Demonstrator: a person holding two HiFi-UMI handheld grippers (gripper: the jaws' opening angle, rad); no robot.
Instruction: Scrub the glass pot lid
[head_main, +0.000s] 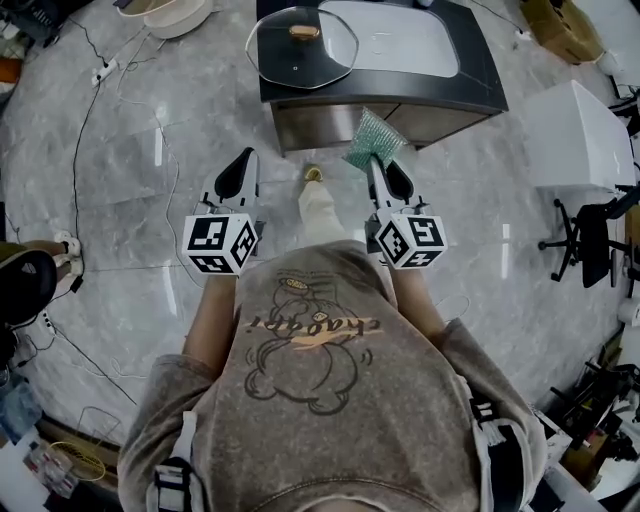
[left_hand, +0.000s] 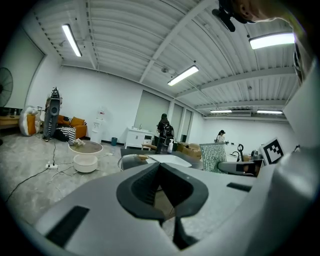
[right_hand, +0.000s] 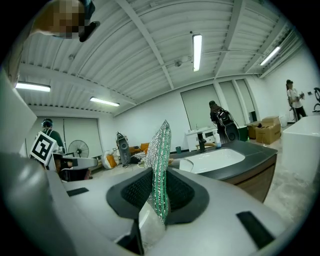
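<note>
The glass pot lid (head_main: 300, 45) is lying flat on the left end of the dark sink counter (head_main: 480, 85), right beside the white basin (head_main: 400, 40), knob up, and neither tool is touching it. The right gripper (head_main: 383, 170) is clamped on a sparkly green scrub sponge (head_main: 375, 138) that stands edge-on between its 2 jaws. The left gripper (head_main: 240, 170) has its jaws pressed together on nothing, held out over the marble floor (head_main: 130, 200).

It is a big work room like a lab: a sink counter (head_main: 480, 70) alone on a grey floor (head_main: 150, 230), cables (head_main: 77, 160), boxes (head_main: 560, 25), long ceiling lights (left_hand: 182, 75)
</note>
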